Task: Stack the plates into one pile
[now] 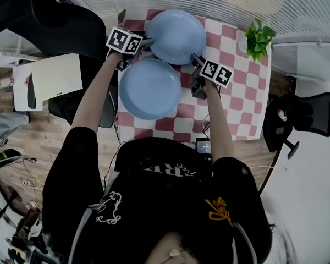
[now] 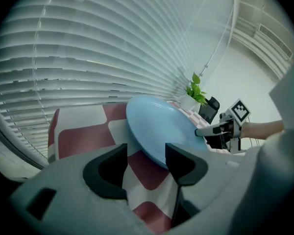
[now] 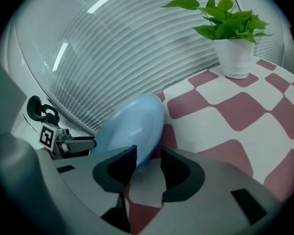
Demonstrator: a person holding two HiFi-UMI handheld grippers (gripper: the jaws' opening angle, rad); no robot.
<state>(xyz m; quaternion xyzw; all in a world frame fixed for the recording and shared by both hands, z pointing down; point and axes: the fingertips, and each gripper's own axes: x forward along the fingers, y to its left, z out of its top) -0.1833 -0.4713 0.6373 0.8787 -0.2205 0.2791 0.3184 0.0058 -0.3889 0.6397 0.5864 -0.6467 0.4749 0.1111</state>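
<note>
Checked table (image 1: 237,92) — left claw (image 2: 146,149), right claw (image 3: 148,151) agape astride blue plate (image 1: 176,35).

Far blue plate (image 1: 176,36), near blue plate (image 1: 150,88), adjoining

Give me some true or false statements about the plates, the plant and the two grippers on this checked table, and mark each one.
1. Two round light blue plates lie on the red-and-white checked tablecloth. True: a far plate and a near plate.
2. The plates already form one pile. False: they lie one beyond the other, meeting only at their edges.
3. A green plant in a white pot stands near the table's far right corner. True.
4. The left gripper is shut with nothing between its jaws. False: its jaws stand apart, with the far plate's rim between them.
5. The right gripper has its jaws apart at the far plate's rim. True.
</note>
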